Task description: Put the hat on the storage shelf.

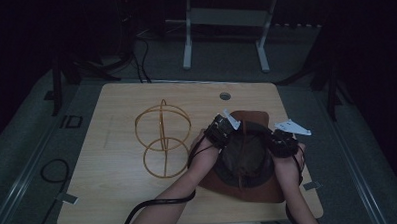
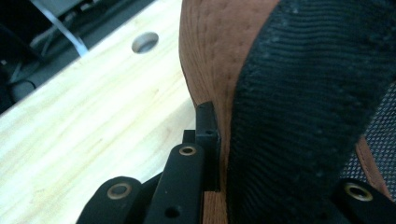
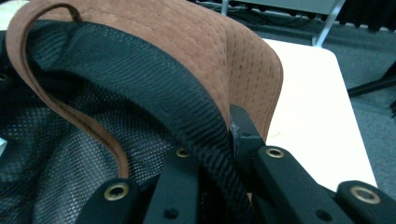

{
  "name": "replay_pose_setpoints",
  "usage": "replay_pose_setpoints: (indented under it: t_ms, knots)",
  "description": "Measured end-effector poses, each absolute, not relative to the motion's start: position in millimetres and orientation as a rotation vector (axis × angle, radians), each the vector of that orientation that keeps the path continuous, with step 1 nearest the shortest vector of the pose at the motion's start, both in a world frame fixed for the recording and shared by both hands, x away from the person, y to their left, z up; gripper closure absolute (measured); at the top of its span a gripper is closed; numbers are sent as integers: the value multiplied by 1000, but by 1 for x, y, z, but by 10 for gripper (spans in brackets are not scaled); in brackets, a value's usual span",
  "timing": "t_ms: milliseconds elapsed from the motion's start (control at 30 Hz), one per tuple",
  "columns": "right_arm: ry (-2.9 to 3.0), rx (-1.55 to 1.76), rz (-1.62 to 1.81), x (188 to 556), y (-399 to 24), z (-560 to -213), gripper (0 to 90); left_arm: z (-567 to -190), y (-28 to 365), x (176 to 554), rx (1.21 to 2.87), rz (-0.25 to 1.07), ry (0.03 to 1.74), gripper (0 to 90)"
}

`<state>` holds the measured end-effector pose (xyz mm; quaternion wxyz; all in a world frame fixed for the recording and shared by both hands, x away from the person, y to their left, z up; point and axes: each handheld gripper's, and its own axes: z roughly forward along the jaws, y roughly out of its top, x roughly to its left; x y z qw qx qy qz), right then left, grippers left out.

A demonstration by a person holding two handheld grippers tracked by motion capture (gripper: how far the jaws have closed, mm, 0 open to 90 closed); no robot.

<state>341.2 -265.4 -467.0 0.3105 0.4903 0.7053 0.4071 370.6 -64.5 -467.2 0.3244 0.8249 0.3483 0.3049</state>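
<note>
A brown suede hat (image 1: 249,183) with a black mesh lining lies crown-down at the table's right front, its opening facing up. My left gripper (image 1: 222,128) is shut on the hat's left rim, and in the left gripper view its jaws (image 2: 224,140) pinch the brown brim (image 2: 210,51) and the black inner band (image 2: 303,107). My right gripper (image 1: 282,141) is shut on the right rim. In the right gripper view the gripper (image 3: 215,140) clamps the black band (image 3: 187,107) where it meets the brown brim (image 3: 219,46). A thin brown cord (image 3: 70,107) crosses the mesh.
A gold wire stand (image 1: 163,138) made of rings stands on the wooden table (image 1: 116,105), just left of the hat. A round cable hole (image 1: 225,96) sits near the far edge. Beyond the table is a white frame (image 1: 186,37). Cables trail off the front edge.
</note>
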Motion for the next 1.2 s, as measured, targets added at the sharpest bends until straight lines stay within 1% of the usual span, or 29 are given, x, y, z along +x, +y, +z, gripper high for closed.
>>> replay_pose_setpoints:
  t_ms: [133, 200, 233, 267, 300, 367, 433, 467, 500, 533, 600, 633, 767, 833, 867, 900, 933, 967, 1000, 1033, 1067, 1100, 1133, 1200]
  knots:
    - [1869, 1296, 1114, 336, -269, -462, 763, -460, -63, 367, 2132, 832, 892, 877]
    - [1887, 1279, 1128, 332, -271, -460, 695, -456, -62, 365, 2111, 861, 877, 877]
    - [1894, 1276, 1150, 330, -272, -458, 637, -454, -62, 364, 2092, 868, 876, 878]
    - [1910, 1269, 1164, 328, -274, -457, 600, -452, -61, 364, 2079, 869, 873, 877]
    - [1913, 1255, 1183, 324, -276, -455, 585, -451, -60, 363, 2067, 882, 866, 877]
    - [1934, 1225, 1236, 316, -280, -450, 497, -448, -58, 361, 2032, 886, 856, 877]
    - [1937, 1178, 1256, 307, -285, -445, 457, -445, -57, 359, 2002, 905, 843, 877]
    - [1940, 1156, 1271, 303, -288, -442, 421, -444, -57, 357, 1990, 924, 839, 877]
    - [1942, 1138, 1300, 299, -291, -438, 409, -442, -56, 356, 1972, 932, 846, 877]
    - [1952, 1117, 1314, 294, -295, -435, 405, -441, -55, 355, 1957, 940, 839, 877]
    - [1953, 1071, 1299, 286, -301, -428, 385, -441, -54, 349, 1933, 1013, 778, 876]
    - [1957, 1062, 1303, 283, -306, -424, 385, -440, -53, 346, 1915, 1024, 752, 877]
    - [1899, 1107, 1306, 281, -333, -416, 389, -435, -48, 339, 1890, 1002, 709, 876]
    - [1876, 1125, 1311, 280, -347, -412, 389, -433, -43, 337, 1866, 949, 651, 876]
    - [1855, 1133, 1308, 280, -353, -410, 399, -432, -41, 335, 1852, 965, 641, 876]
    - [1845, 1136, 1307, 279, -360, -409, 407, -431, -38, 334, 1842, 941, 631, 876]
    - [1831, 1142, 1310, 279, -366, -408, 407, -430, -35, 332, 1815, 891, 604, 876]
    - [1819, 1147, 1311, 280, -371, -407, 414, -429, -33, 330, 1804, 899, 587, 876]
    - [1819, 1155, 1313, 282, -376, -408, 419, -429, -31, 328, 1795, 875, 568, 876]
    - [1820, 1165, 1317, 284, -380, -408, 429, -428, -28, 327, 1776, 819, 523, 876]
    - [1823, 1175, 1321, 285, -383, -409, 455, -429, -26, 324, 1774, 830, 491, 876]
    - [1841, 1173, 1334, 287, -384, -411, 458, -428, -25, 323, 1781, 816, 473, 876]
    - [1849, 1173, 1333, 288, -384, -412, 457, -428, -22, 322, 1769, 771, 447, 876]
    - [1879, 1169, 1349, 290, -383, -416, 450, -428, -17, 319, 1762, 740, 400, 876]
